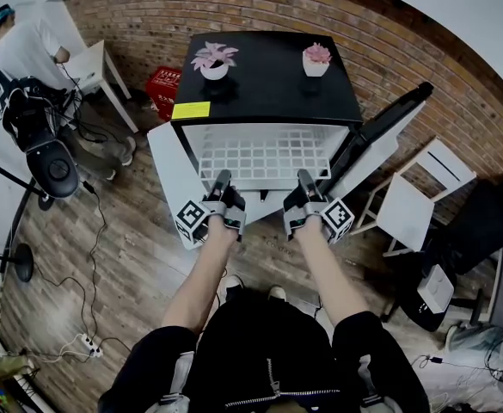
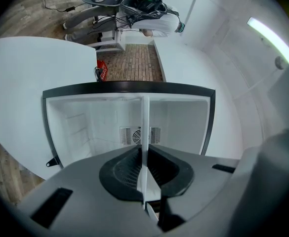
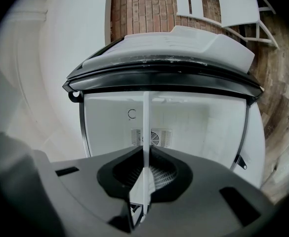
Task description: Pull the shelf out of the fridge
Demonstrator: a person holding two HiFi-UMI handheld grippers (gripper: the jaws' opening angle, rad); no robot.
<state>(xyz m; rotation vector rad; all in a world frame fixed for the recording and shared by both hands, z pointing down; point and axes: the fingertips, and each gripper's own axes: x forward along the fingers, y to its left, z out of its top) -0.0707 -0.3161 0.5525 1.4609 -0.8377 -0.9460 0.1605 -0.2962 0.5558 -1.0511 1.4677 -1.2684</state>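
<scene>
Pinching the front edge of the white wire shelf (image 1: 268, 155), the left claw (image 1: 223, 181) is pressed almost together on it, the thin shelf standing edge-on between its jaws in the left gripper view; the right claw (image 1: 305, 179) clamps the same edge further right, just as narrowly; the shelf lies level in the upper part of the open fridge (image 1: 268, 89), front edge toward the person; a yellow label (image 1: 191, 109) on the fridge top shows no readable writing; a white pot (image 1: 214, 72) and a second pot (image 1: 316, 68) there hold pink plants.
</scene>
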